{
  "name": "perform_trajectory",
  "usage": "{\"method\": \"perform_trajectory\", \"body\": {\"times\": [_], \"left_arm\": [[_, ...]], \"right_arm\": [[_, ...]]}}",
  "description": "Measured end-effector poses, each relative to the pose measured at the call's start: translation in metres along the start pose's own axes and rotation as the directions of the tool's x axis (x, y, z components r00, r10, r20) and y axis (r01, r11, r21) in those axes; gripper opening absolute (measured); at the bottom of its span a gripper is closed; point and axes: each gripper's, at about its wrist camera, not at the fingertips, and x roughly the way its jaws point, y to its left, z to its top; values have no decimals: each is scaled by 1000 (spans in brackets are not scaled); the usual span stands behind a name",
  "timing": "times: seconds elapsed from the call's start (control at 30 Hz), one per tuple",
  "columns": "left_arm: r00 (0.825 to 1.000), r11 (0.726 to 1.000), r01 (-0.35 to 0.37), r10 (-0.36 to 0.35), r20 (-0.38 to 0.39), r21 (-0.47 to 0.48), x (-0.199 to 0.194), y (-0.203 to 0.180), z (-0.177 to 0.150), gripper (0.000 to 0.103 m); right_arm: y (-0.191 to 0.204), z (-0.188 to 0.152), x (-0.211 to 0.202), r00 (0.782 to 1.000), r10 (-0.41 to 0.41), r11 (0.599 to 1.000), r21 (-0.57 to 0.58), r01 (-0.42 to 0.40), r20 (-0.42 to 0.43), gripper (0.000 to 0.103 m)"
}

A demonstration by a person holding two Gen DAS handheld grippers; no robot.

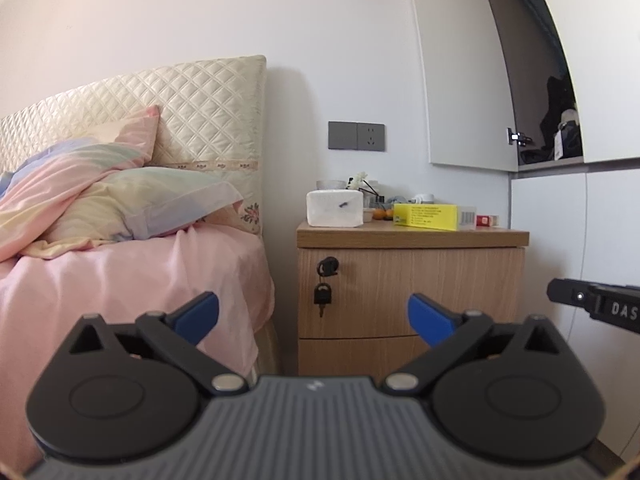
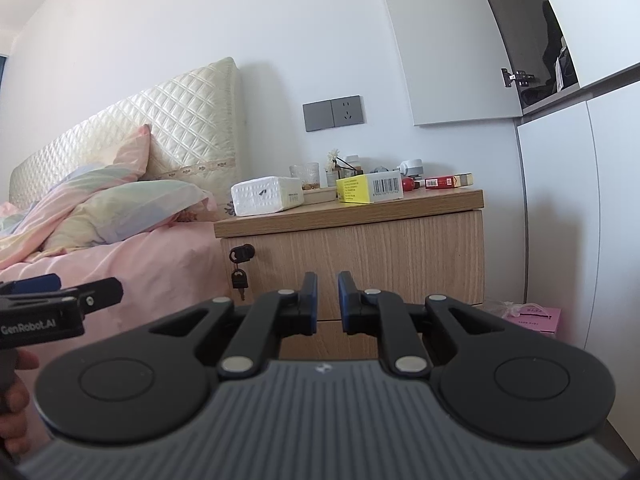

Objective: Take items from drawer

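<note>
Nothing of the task is done yet, to judge by how things lie — both drawer fronts of the wooden nightstand (image 1: 412,240) sit flush and closed. The upper drawer (image 2: 360,256) carries a black lock (image 2: 241,255) at its left edge with a small padlock and key (image 1: 322,296) hanging below it; the lower drawer (image 1: 356,354) shows only as a strip under the seam. What lies inside cannot be seen. The left gripper (image 1: 313,314) hangs in front of the nightstand, apart from it, its blue pads spread wide and holding nothing. The right gripper (image 2: 327,300) faces the upper drawer front, near the seam between the two drawers, its pads drawn nearly together with a narrow gap and nothing between them. On the nightstand top stand a white tissue pack (image 1: 335,208) toward the left edge, a yellow box (image 1: 426,217) and a red packet (image 2: 448,181) toward the right edge — none of these came from a drawer, as far as one can judge. The bed (image 1: 132,280) with its pink sheet touches the nightstand's left side. Still ahead: opening a drawer, reaching in, lifting the items out.
</note>
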Motion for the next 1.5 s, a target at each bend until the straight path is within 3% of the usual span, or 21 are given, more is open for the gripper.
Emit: {"method": "perform_trajectory", "body": {"times": [0.77, 0.83, 0.9, 0.97, 1.5], "left_arm": [[1000, 1000, 23, -23, -12, -14, 2, 0, -5, 102], [1000, 1000, 23, -23, -14, -8, 2, -1, -5, 102], [1000, 1000, 27, -27, -15, -3, 2, -2, -6, 102], [999, 999, 32, -32, -13, -1, 2, -3, -6, 102], [1000, 1000, -6, 6, -12, -11, 2, -4, -8, 102]], "right_arm": [[-3, -4, 1, 1000, -12, 1000, -2, 12, -8, 16], [-3, -5, 1, 1000, -18, 1000, -1, 18, -9, 28], [-4, -6, -1, 1000, -31, 1000, 5, 31, 1, 76], [-6, -6, -5, 999, -35, 999, 17, 34, 31, 103], [-7, -9, -7, 999, -34, 999, -11, 34, 21, 103]]}}
